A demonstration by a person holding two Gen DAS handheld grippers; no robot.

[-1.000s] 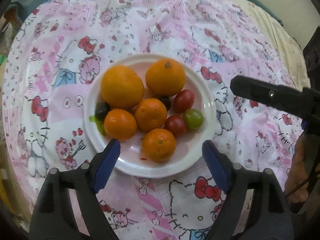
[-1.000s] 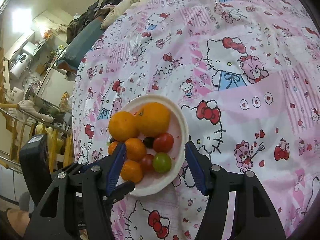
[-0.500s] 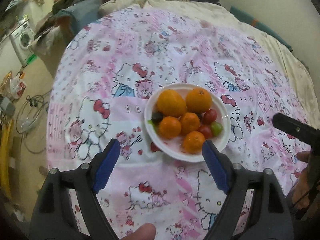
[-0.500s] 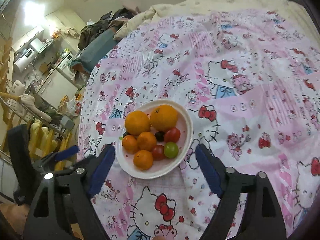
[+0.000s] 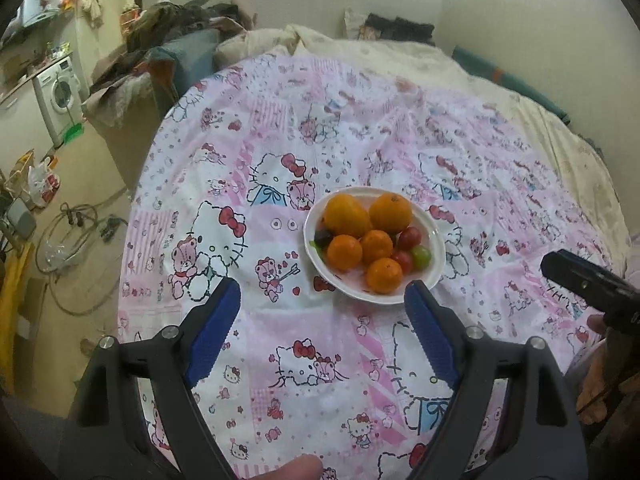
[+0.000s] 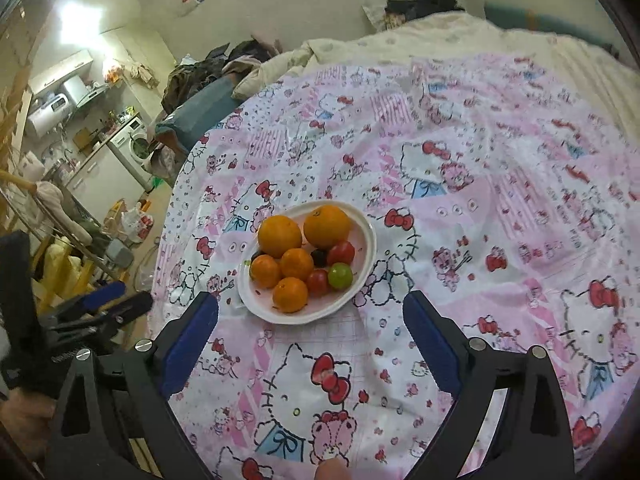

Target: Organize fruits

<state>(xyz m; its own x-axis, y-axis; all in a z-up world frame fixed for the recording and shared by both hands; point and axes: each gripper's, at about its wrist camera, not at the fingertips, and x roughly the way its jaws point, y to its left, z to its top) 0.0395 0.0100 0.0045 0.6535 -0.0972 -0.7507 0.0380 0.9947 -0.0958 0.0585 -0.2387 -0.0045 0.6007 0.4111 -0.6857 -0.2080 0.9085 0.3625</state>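
Observation:
A white plate (image 5: 434,236) (image 6: 370,236) rests on a pink cartoon-cat cloth and carries two large oranges (image 5: 390,213) (image 6: 327,227), three small oranges (image 5: 384,275), red tomatoes (image 6: 341,252), a green one (image 5: 421,256) (image 6: 340,275) and dark grapes (image 5: 322,237). My left gripper (image 5: 322,296) hovers open, short of the plate, nothing between its blue pads. My right gripper (image 6: 310,308) also hangs back from the plate; its jaws are opening and hold nothing. The right gripper's black tip (image 5: 576,276) shows at the right edge of the left wrist view.
The patterned cloth (image 5: 280,140) (image 6: 500,200) covers a bed, with cream bedding and clothes heaped at the far end. The bed's left edge drops to a floor with cables, bags and a washing machine (image 5: 58,92). A person's hand (image 5: 600,384) holds the right tool.
Both grippers have pulled back and up from the plate, which now looks smaller and farther. The right gripper's jaws have spread wider; the left's gap is unchanged. The fruit has not moved.

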